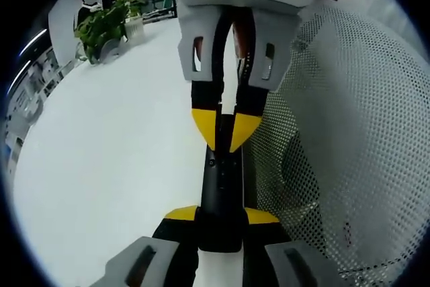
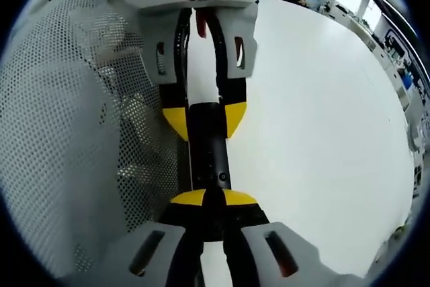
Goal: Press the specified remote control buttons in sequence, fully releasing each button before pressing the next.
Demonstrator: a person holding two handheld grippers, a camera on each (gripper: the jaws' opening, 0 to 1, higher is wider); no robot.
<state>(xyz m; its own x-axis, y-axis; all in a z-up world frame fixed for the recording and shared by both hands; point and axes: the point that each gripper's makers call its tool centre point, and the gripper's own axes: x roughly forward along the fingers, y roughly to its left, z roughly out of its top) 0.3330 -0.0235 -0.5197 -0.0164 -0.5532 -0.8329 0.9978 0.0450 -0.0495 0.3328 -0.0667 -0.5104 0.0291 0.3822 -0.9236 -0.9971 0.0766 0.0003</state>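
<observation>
Claw tips hide both ends of the remote control (image 1: 222, 186).

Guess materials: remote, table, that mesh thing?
Remote: looks like black plastic, satin, with a soft sheen along its length. Table: smooth white top, matte, likely laminate; no grain visible. Mesh: pale perforated fabric, see-through with even small holes, draped in folds; may be a chair back or clothing, hard to say.

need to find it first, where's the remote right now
The black remote is held between the two grippers above the white table: the left gripper clamps one end, the right gripper the other, beside a perforated white sleeve.
</observation>
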